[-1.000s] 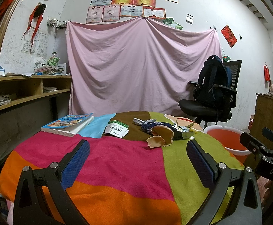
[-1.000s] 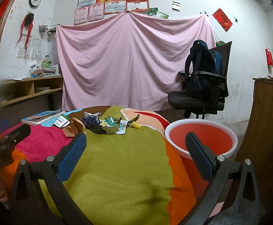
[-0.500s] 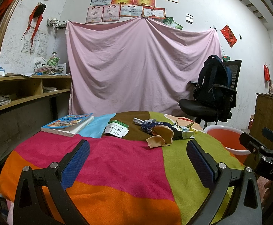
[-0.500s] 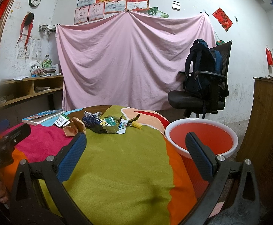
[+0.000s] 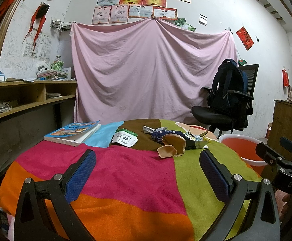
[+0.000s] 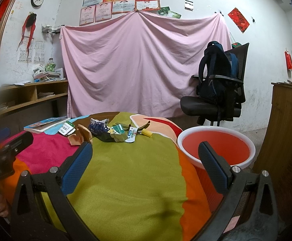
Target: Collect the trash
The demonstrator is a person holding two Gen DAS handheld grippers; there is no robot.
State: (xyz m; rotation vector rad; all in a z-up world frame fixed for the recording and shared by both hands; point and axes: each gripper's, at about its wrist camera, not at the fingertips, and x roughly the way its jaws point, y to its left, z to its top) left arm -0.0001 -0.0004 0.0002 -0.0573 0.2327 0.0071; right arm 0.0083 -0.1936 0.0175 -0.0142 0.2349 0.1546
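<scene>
A pile of trash lies at the far side of the round table: tan torn cardboard pieces [image 5: 172,145] [image 6: 79,135], a dark blue wrapper [image 5: 176,135] [image 6: 99,129], a green-and-white packet [image 5: 125,138] [image 6: 66,128], and small wrappers [image 6: 131,134]. A red basin [image 6: 216,150] [image 5: 242,148] stands right of the table. My left gripper [image 5: 146,172] is open and empty, over the near pink cloth. My right gripper [image 6: 143,164] is open and empty, over the green cloth, near the basin.
A book [image 5: 73,133] lies at the table's far left. The table wears a multicoloured cloth [image 5: 125,176]. An office chair with a backpack [image 6: 218,92] stands behind the basin. A wooden shelf [image 5: 25,100] is on the left, a wooden cabinet [image 6: 286,140] on the right.
</scene>
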